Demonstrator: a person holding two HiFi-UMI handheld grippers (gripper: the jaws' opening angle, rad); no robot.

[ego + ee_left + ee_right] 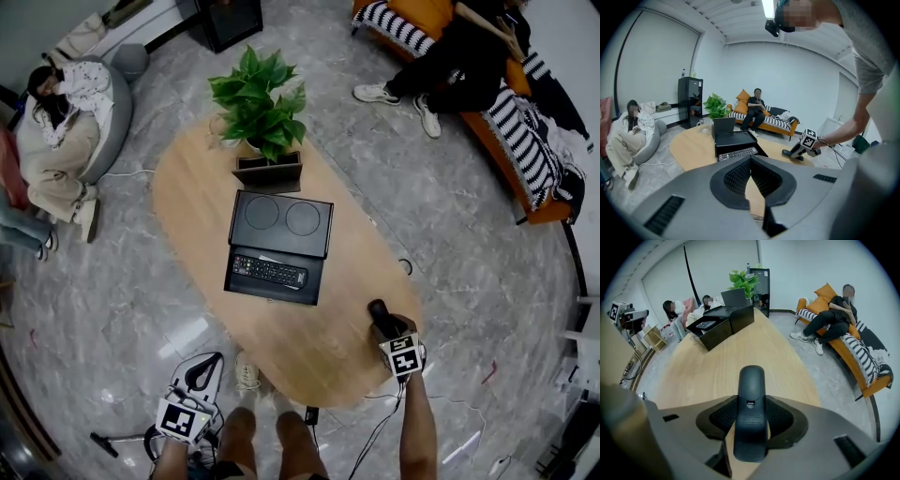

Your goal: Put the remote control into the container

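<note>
A smooth dark remote control (751, 404) lies lengthwise between the jaws of my right gripper (751, 425), and the pads rest against its sides. In the head view that remote control (376, 310) sits low over the near right end of the oval wooden table (187, 206), in my right gripper (380, 324). The black container (274, 292) stands open mid-table, and a long buttoned remote (269, 272) lies inside it. My left gripper (200, 373) hangs off the table's near left edge, shut and empty, with its jaws (751, 183) pointing at the table.
The container's raised lid (281, 223) has two round recesses. Behind it are a small dark stand (269, 173) and a potted plant (258, 98). One person sits on a beanbag (56, 131) at the left. Another sits on the orange sofa (469, 66) at the back right.
</note>
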